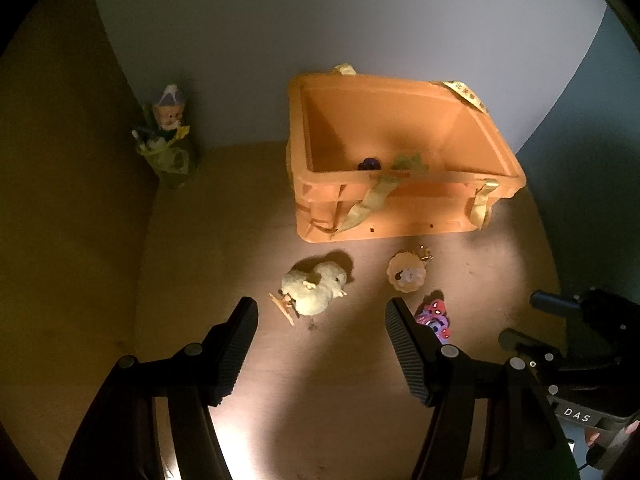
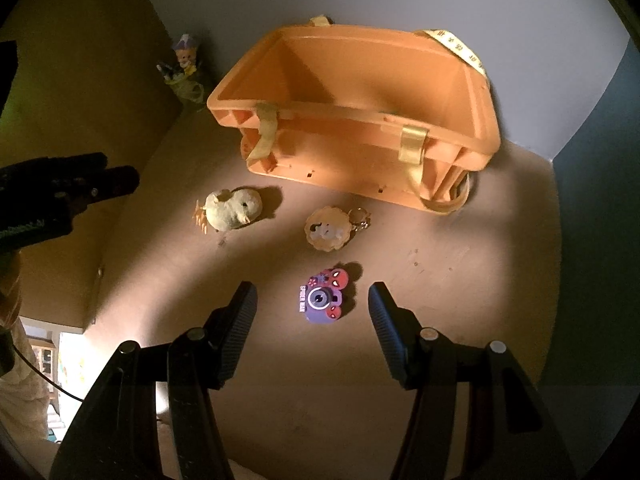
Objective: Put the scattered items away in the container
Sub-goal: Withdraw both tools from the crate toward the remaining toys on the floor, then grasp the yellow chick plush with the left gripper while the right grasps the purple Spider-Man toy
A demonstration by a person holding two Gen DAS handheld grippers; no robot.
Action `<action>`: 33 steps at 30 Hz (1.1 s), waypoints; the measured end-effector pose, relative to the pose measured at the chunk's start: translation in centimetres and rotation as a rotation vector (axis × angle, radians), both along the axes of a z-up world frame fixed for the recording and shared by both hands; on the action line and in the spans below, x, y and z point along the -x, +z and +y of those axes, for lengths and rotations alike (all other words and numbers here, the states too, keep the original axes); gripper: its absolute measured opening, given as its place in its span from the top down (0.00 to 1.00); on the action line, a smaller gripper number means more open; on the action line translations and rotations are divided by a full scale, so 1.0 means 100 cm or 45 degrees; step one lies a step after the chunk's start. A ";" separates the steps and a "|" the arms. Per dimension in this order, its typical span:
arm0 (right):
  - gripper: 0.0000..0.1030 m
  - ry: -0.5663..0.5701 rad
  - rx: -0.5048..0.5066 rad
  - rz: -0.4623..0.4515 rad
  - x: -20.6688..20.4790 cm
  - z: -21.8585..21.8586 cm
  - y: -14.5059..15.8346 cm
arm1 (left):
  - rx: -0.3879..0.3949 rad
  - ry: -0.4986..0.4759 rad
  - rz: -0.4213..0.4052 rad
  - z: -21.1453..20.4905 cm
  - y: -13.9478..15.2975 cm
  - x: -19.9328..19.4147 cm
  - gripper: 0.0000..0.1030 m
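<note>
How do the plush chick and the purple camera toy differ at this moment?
The plush chick is pale yellow and rounded, lying on its side; the purple camera toy is flat, purple and red, lying face up. The chick lies nearer the orange container; the camera toy lies between the fingers of the open right claw, ahead of their tips. Both rest on the table, outside the container, ungrasped.

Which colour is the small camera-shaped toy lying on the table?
The small camera-shaped toy is purple with red Spider-Man faces; the right wrist view shows it best.
</note>
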State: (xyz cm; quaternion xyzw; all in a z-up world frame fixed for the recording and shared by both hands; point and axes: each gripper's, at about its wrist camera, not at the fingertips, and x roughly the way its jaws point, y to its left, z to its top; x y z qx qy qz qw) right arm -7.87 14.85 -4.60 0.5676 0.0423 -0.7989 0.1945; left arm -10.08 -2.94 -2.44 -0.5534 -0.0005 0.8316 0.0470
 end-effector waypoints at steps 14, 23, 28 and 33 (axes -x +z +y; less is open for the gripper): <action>0.47 -0.013 0.020 -0.068 -0.007 -0.002 -0.033 | 0.026 -0.007 -0.065 -0.007 -0.038 -0.002 0.39; 0.47 -0.023 0.010 -0.111 -0.006 -0.002 -0.048 | 0.027 0.004 -0.099 -0.009 -0.054 0.004 0.39; 0.47 -0.020 0.000 -0.118 -0.004 -0.004 -0.052 | 0.033 -0.007 -0.097 -0.007 -0.058 0.006 0.39; 0.47 -0.018 -0.015 -0.119 -0.002 -0.009 -0.056 | 0.027 -0.016 -0.092 -0.004 -0.063 0.007 0.39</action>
